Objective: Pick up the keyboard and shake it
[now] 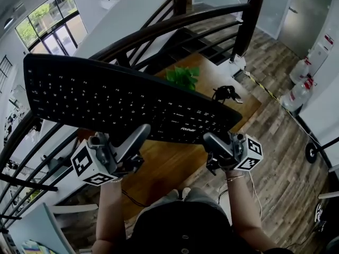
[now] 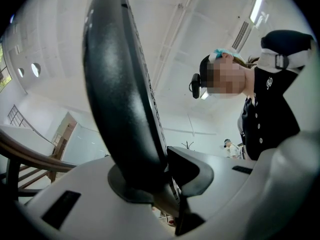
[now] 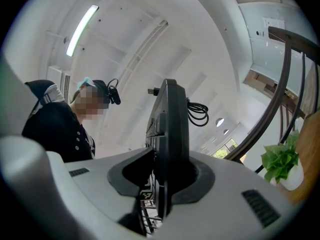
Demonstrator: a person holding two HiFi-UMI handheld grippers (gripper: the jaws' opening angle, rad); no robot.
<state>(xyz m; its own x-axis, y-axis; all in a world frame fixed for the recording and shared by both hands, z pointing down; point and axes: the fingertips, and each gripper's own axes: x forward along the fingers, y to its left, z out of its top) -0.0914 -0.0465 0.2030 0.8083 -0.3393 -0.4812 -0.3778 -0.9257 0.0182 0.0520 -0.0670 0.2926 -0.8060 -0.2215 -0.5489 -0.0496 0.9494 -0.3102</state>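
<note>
KEYBOARD RAISED, BOTH GRIPPERS CLAMPED

You hold the keyboard (image 1: 127,102) in the air above the table (image 1: 175,165), keys facing you. Its near long edge sits in both grippers. Its far edge and left end hang free, in front of the railing (image 1: 175,23). The left gripper (image 1: 139,134) clamps near mid-length, the right gripper (image 1: 214,142) near the right end. Both point upward, away from you

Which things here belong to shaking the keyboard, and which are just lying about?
In the job:
keyboard
left gripper and right gripper, both clamped on its near edge

Lying about:
potted plant
wooden table
water bottles
</note>
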